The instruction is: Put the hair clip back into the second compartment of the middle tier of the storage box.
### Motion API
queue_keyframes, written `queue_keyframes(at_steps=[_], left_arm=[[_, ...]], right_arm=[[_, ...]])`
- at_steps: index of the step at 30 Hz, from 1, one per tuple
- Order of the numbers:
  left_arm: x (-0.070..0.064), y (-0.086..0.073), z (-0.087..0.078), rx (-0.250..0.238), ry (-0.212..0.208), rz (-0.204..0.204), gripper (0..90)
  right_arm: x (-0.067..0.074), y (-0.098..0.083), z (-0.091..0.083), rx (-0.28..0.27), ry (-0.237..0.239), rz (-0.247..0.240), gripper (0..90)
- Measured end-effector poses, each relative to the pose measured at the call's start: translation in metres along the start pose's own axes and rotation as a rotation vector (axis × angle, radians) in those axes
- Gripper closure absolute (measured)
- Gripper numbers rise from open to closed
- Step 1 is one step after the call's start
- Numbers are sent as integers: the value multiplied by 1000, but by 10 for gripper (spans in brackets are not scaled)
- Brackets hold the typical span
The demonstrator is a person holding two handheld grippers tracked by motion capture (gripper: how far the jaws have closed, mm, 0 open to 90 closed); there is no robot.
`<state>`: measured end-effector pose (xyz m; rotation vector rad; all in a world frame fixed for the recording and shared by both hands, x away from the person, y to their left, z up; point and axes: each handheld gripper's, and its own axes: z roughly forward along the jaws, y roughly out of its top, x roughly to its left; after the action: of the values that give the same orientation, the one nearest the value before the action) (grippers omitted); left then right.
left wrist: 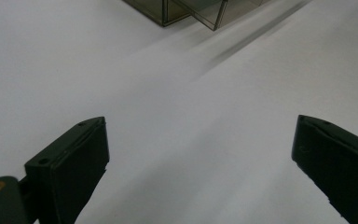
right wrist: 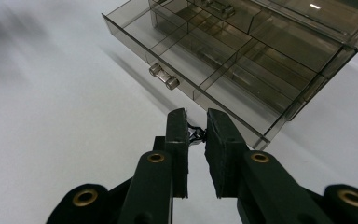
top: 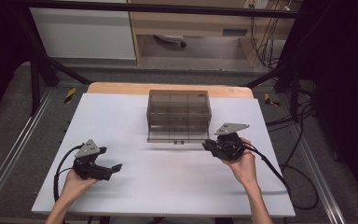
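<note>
Drawer (right wrist: 200, 60) stands pulled out in my right claw view, where the right claw (right wrist: 196, 122) pinches something small and black. My left claw (left wrist: 200, 154) gapes, released, over the white table (top: 121, 121).

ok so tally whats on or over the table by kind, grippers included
grippers: 2, the left gripper and the right gripper
smoky clear drawer box: 1
small black thing between the right gripper's fingers: 1
total: 4
</note>
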<state>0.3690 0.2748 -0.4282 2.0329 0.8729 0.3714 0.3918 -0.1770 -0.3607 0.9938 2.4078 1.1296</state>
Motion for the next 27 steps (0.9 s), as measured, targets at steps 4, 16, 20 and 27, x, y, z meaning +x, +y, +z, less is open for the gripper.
queue_keyframes(at_steps=[4, 16, 20, 27], left_arm=[[0, 0, 0, 2, -1, 2, 33], [0, 0, 0, 0, 0, 0, 33], [0, 0, 0, 0, -1, 0, 33], [0, 0, 0, 2, -1, 0, 33]], right_arm=[[1, 3, 1, -5, 3, -2, 794], [2, 10, 6, -10, 6, 4, 794], [3, 14, 9, -18, 3, 5, 794], [2, 19, 14, -22, -1, 13, 794]])
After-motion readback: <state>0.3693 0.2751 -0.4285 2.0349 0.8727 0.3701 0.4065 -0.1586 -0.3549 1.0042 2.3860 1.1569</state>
